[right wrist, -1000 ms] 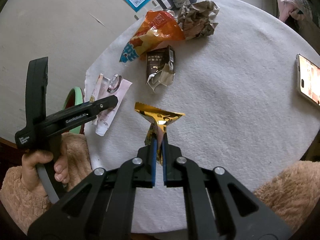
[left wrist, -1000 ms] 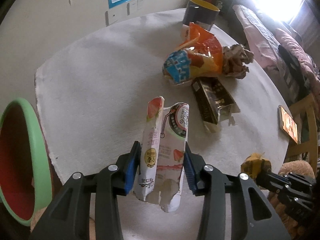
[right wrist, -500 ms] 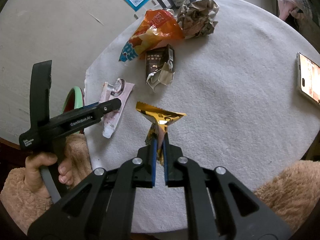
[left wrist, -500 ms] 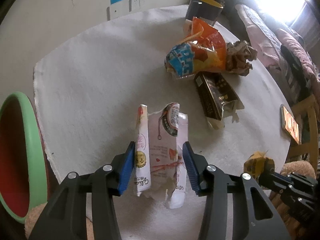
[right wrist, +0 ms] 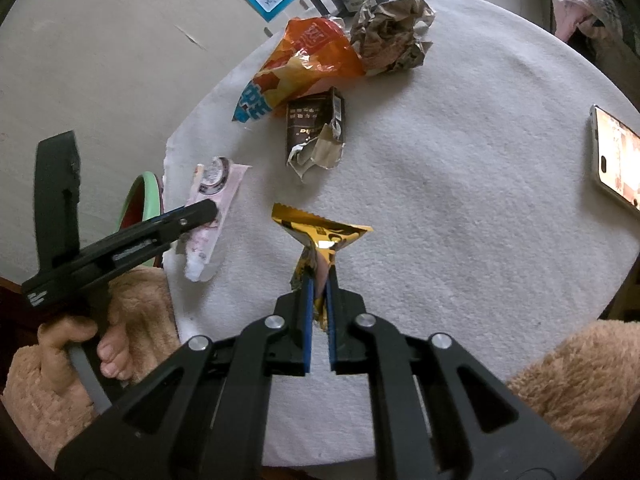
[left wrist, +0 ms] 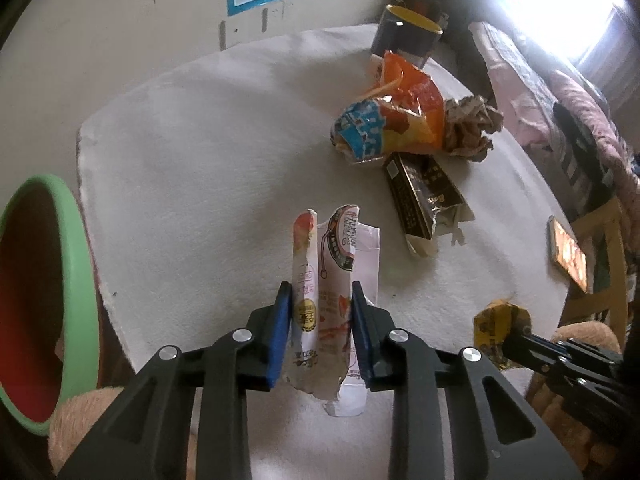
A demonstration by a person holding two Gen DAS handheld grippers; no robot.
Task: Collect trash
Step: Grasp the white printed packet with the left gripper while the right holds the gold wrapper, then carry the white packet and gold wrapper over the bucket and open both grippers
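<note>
A pink and white snack wrapper (left wrist: 336,240) lies on the white round table (left wrist: 200,140) near its front edge. My left gripper (left wrist: 320,300) straddles it, and its jaws are closing: both blue pads touch the wrapper's sides and pinch it narrower. The right wrist view shows the same wrapper (right wrist: 216,184) under the left gripper (right wrist: 200,212). My right gripper (right wrist: 318,284) is shut on a crumpled gold wrapper (right wrist: 320,232), held just above the table. From the left wrist camera, that gold wrapper (left wrist: 496,320) sits at the lower right.
A green-rimmed bin (left wrist: 86,264) with a red inside stands beside the table on the left. Farther back lie an orange chip bag (left wrist: 400,120), a torn dark carton (left wrist: 420,196) and crumpled brown paper (left wrist: 468,128). A dark cup (left wrist: 404,40) and a phone (left wrist: 568,252) are also on the table.
The left jaws have narrowed onto the pink wrapper, which now looks folded and thinner between the pads. The right gripper and its gold wrapper have stayed put.
</note>
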